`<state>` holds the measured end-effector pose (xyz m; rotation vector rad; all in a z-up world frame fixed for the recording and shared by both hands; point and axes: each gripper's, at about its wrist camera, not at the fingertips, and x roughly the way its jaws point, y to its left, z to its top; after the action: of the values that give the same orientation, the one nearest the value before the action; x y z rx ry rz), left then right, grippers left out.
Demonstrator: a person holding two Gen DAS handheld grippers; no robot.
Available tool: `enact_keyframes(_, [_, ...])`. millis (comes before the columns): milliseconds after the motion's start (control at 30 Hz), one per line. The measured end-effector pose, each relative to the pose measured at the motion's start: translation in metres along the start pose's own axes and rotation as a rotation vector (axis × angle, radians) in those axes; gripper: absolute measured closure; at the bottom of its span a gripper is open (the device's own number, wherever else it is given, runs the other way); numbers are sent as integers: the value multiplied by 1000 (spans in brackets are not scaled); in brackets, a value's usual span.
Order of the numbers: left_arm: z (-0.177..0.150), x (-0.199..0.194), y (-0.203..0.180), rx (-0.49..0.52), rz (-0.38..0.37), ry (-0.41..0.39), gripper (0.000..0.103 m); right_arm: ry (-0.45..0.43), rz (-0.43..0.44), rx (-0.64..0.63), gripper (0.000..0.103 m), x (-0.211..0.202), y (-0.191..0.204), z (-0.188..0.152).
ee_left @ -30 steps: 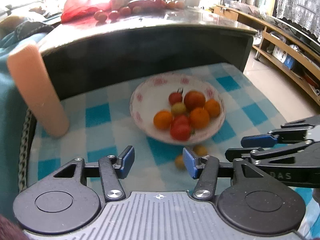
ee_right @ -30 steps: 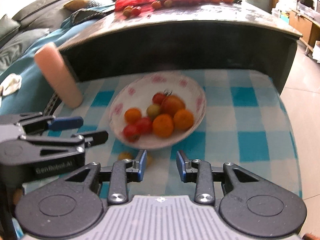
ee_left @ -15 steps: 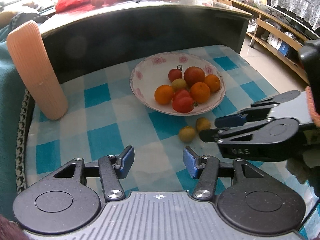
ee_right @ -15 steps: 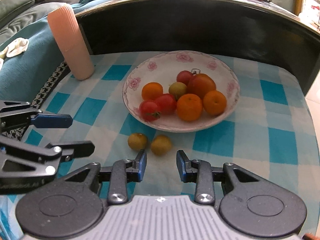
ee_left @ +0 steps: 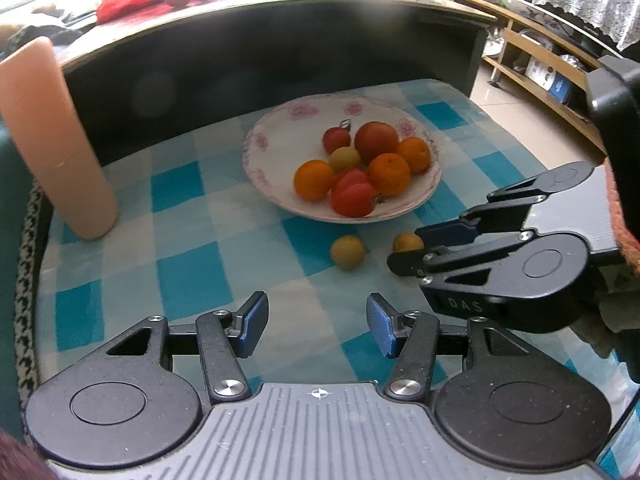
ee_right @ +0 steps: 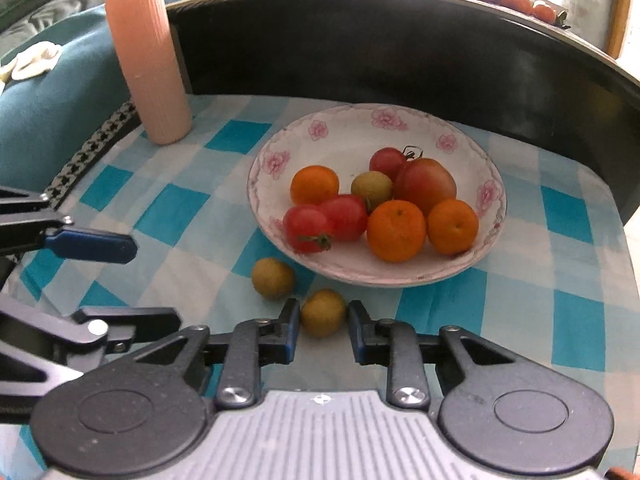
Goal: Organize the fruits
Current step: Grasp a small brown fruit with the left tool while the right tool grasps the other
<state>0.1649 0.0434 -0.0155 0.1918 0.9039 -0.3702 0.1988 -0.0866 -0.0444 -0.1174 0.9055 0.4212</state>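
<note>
"DAS" is reading on my right gripper [ee_right: 323, 323], pointing steeply down, jaws just closing on a yellow fruit [ee_right: 322, 313]; left gripper [ee_left: 316, 324] is hovering half-open, empty.

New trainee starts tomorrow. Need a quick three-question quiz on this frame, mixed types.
1. True or false: the left tool holds a fruit.
2. How many fruits lie on the checked cloth outside the plate?
3. What is the right tool shut on? A an orange; B a tomato; C a small yellow-green fruit.

Key: 1 false, it is open with nothing between its pads. 2 two: the gripped one and a loose fruit. 3 C.
</note>
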Motion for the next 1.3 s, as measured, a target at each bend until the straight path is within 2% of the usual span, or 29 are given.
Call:
enact_keyframes(367, [14, 31, -24, 29, -22, -11, 41, 24, -27, 89, 62, -23, -27, -12])
enact_keyframes(500, [15, 42, -32, 32, -10, 1, 51, 34, -32, 114, 62, -25, -39, -17])
enact_keyframes(600, [16, 46, -34, 28, 3, 4, 53, 31, -32, 122, 62, -29, -45, -19])
enact_keyframes(833, [17, 46, -33, 23, 15, 18, 71, 47, -42, 122, 62, -28, -49, -22])
enact_keyframes(900, [17, 45, -33, 23, 11, 12, 73, 55, -44, 119, 62, -27, -49, -23])
enact_keyframes(1300, [8, 29, -41, 62, 0, 31, 73, 66, -30, 97, 62, -30, -47, -24])
